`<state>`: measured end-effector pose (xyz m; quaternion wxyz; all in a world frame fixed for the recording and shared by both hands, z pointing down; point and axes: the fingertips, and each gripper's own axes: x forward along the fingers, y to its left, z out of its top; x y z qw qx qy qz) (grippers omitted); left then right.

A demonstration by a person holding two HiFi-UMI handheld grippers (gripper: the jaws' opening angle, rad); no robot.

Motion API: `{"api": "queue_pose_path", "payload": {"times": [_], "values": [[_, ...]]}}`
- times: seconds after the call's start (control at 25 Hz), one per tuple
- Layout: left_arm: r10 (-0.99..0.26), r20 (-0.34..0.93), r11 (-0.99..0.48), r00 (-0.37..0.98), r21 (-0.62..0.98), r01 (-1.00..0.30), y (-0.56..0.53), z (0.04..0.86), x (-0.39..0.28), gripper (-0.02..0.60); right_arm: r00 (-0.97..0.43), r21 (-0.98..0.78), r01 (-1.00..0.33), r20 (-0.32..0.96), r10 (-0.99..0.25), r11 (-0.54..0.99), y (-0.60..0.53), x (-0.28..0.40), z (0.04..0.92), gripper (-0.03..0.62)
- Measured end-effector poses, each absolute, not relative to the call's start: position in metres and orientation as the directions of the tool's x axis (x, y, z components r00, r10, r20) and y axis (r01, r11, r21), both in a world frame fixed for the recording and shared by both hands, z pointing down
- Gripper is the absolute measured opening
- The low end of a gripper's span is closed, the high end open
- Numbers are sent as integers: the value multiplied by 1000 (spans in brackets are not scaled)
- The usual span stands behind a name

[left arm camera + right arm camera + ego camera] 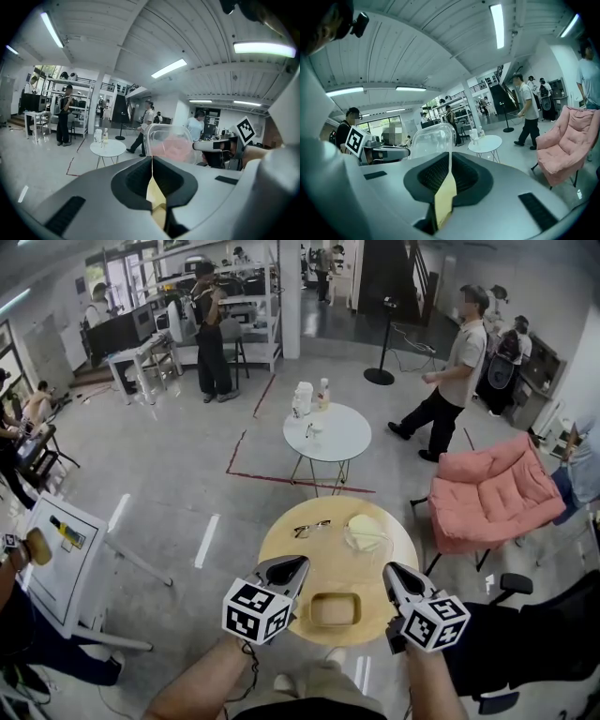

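My left gripper point(296, 567) and right gripper point(393, 572), two in all, jaws pressed together, either side of one clear plastic tub point(335, 608) on one round wooden table point(281, 545).

I see a pair of glasses point(310, 528) lying near the far-left edge of the round wooden table point(323, 557). Beyond it, a white round table point(349, 442) carries a jug point(303, 397) and a bottle point(323, 393) at its far-left edge. A pink armchair point(497, 491) stands to the right.

A clear plastic tub point(335, 608), rectangular with rounded corners, stands upright and open-topped at the near edge of the round wooden table point(281, 554), about midway along that edge. It looks empty.
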<state>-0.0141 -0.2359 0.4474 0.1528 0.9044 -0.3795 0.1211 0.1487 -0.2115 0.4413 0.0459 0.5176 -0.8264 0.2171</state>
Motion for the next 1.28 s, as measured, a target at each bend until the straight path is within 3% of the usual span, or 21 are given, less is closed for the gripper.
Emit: {"api": "queue_pose_path", "payload": {"times": [1.28], "values": [[-650,307,-687,695,152,-710,-229,422,-13,15,-428,-255,-896,278,-860,363,-204,148,406,29]]}}
